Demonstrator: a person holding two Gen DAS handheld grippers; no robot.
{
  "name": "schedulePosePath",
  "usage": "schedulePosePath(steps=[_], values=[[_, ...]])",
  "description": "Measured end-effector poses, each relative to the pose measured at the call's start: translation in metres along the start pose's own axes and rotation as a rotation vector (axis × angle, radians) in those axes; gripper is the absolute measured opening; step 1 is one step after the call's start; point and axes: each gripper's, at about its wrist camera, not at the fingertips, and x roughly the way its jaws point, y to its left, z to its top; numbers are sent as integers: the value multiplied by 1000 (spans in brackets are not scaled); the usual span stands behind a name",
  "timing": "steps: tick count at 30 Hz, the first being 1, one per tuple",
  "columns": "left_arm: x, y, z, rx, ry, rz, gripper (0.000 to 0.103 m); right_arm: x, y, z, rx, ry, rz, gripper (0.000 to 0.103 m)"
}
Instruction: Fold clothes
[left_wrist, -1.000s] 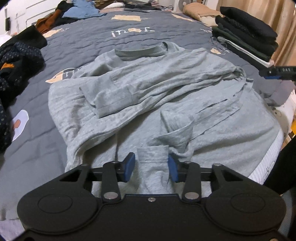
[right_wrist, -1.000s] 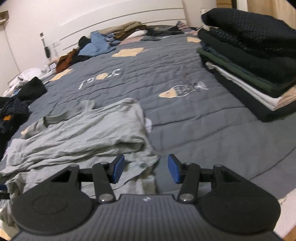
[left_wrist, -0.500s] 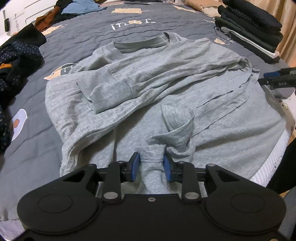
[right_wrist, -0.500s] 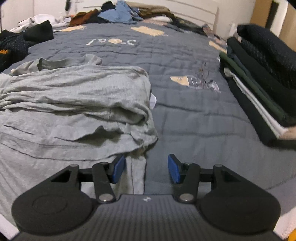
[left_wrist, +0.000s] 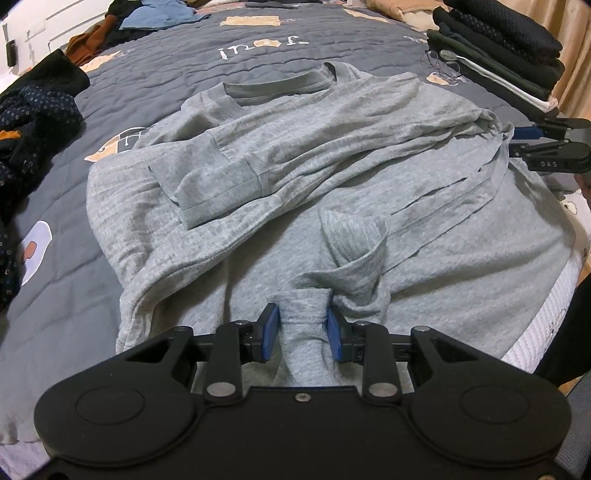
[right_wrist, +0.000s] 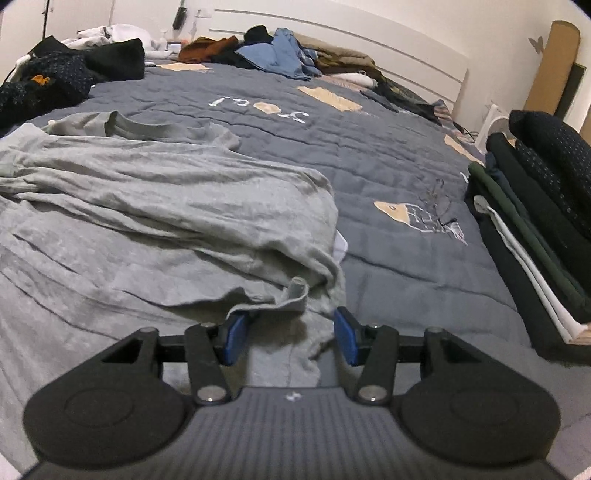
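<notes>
A grey long-sleeved shirt (left_wrist: 332, 147) lies spread on the dark quilt, collar away from me, one sleeve folded across its chest. My left gripper (left_wrist: 303, 330) is shut on the cuff of the other sleeve (left_wrist: 303, 308), which bunches up between the blue pads near the shirt's hem. In the right wrist view my right gripper (right_wrist: 291, 334) sits low at the shirt's (right_wrist: 166, 206) right edge. Its jaws stand wide and are closing, with a curled fold of the hem (right_wrist: 295, 291) between them, untouched by the pads. The right gripper (left_wrist: 515, 142) also shows at the left wrist view's right border.
A stack of folded dark clothes (right_wrist: 535, 206) stands along the bed's right side, with a pair of glasses (right_wrist: 437, 206) beside it on the quilt (right_wrist: 388, 147). Loose dark garments (left_wrist: 33, 110) lie at the left, and more clothes (right_wrist: 280, 55) pile up by the headboard.
The left jaws closed from apart onto the sleeve cuff. The right gripper rolled level and sank toward the shirt's right edge, so fabric now lies between its fingers.
</notes>
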Motion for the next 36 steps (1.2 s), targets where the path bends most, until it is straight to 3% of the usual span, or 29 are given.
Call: schedulePosePath(steps=[2, 3, 5, 6, 9, 12, 16, 21, 29, 36], values=[[2, -1, 0, 3, 4, 2, 29, 1, 2, 0, 2, -13, 20, 42], [2, -1, 0, 4, 6, 3, 29, 2, 3, 0, 8, -20, 31, 27], [4, -1, 1, 5, 7, 4, 29, 2, 0, 0, 43, -24, 49, 8], [4, 0, 1, 3, 7, 4, 29, 1, -1, 1, 64, -29, 52, 5], [2, 0, 0, 1, -4, 6, 27, -4, -9, 2, 139, -55, 62, 3], [-2, 3, 2, -12, -25, 7, 16, -14, -20, 5, 224, -106, 72, 2], [-28, 9, 2, -36, -134, 31, 9, -30, -37, 10, 347, -183, 94, 2], [-59, 21, 1, -85, -251, 48, 8, -51, -59, 16, 475, -275, 125, 2], [-88, 35, 5, -147, -395, 120, 8, -65, -74, 17, 558, -339, 110, 2], [-117, 57, 26, -207, -516, 246, 8, -82, -84, 35, 595, -429, 121, 2]])
